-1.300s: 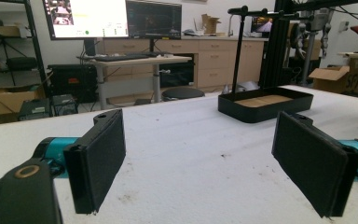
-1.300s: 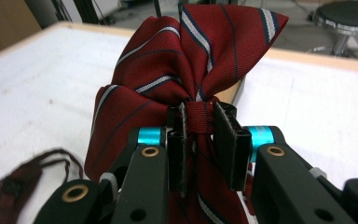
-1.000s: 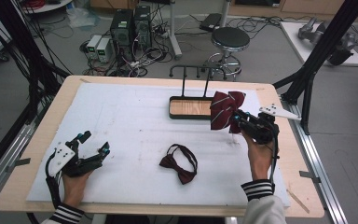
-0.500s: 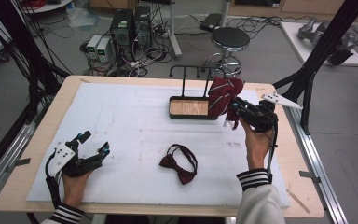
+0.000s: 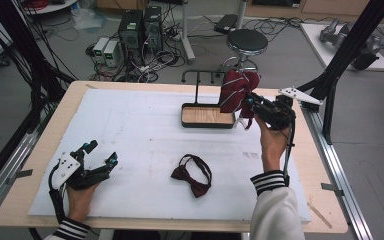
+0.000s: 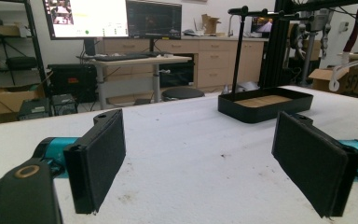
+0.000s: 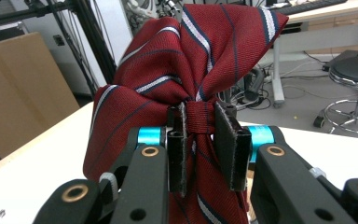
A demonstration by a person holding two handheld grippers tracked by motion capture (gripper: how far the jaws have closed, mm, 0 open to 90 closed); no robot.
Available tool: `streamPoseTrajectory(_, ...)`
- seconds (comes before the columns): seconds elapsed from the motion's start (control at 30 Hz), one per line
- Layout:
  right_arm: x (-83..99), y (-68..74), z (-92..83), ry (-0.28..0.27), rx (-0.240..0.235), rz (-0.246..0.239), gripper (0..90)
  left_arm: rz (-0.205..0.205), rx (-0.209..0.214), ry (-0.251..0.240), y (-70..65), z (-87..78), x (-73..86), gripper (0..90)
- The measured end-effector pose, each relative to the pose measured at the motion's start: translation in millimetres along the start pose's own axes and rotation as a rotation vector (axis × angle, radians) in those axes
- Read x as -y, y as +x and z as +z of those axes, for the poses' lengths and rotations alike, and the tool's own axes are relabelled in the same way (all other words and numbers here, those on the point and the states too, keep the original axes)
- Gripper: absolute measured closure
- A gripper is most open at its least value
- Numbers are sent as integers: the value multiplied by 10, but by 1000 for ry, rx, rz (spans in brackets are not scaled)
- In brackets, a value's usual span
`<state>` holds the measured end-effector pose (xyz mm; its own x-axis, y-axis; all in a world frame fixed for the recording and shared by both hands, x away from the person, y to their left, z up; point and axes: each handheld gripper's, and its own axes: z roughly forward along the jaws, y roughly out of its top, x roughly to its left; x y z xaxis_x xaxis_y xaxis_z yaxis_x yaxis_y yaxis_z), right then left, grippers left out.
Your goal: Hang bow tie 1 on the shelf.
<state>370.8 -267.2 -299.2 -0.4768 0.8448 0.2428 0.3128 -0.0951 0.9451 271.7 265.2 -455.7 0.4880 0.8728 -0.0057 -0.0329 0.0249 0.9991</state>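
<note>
Striped bow tie [image 7: 186, 70]: you have the red one with white and navy stripes up off the table at the far right, just beside the right edge of the stand's tray, in front of the hanger bar.
Right gripper [image 7: 200, 140]: your jaws are nearly closed and pinch the bow tie's centre knot from both sides; the wings bunch above the pads and more cloth hangs below.
Right hand [image 5: 270, 142]: you hold the gripper raised over the table's far right part, pointing toward the stand.
Stand [image 5: 205, 117]: black tray with a wooden floor, a thin post and a crossbar with hooked ends, at the far middle of the white mat.
Dark red bow tie [image 5: 192, 175]: lies flat on the mat, near side, in the middle, its strap looped behind it, well apart from both of your grippers.
Left gripper [image 5: 99, 157]: rests on the mat at the near left; your jaws stand wide apart with nothing between the pads [image 6: 100, 156].
</note>
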Motion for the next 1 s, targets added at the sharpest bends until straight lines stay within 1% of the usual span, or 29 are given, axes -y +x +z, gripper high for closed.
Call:
streamPoseTrajectory(0.13,-66,-56,23,-31,6,12,754,1,-1,1,1,-2,1,177)
streamPoseTrajectory(0.2,-102,-82,42,-26,12,15,753,0,-1,0,0,-1,-1,176)
streamPoseTrajectory(0.4,-210,-123,120,-47,25,15,753,0,-1,0,0,0,-1,177)
streamPoseTrajectory(0.57,-277,-160,194,-49,28,31,753,1,-1,4,3,-2,0,177)
streamPoseTrajectory(0.67,-304,-180,246,-56,44,24,753,1,-1,1,3,-2,0,176)
streamPoseTrajectory(0.7,-312,-190,263,-50,47,28,753,-1,-2,0,0,-1,-1,177)
streamPoseTrajectory(0.77,-326,-212,298,-57,56,27,753,-1,-2,1,2,-1,0,176)
streamPoseTrajectory(0.8,-331,-216,310,-54,56,38,753,0,-2,1,2,-1,-1,176)
streamPoseTrajectory(0.83,-336,-236,330,-59,54,37,753,-3,-1,1,0,0,0,177)
streamPoseTrajectory(1.0,-365,-267,413,-51,53,43,753,0,-1,1,1,-1,0,177)
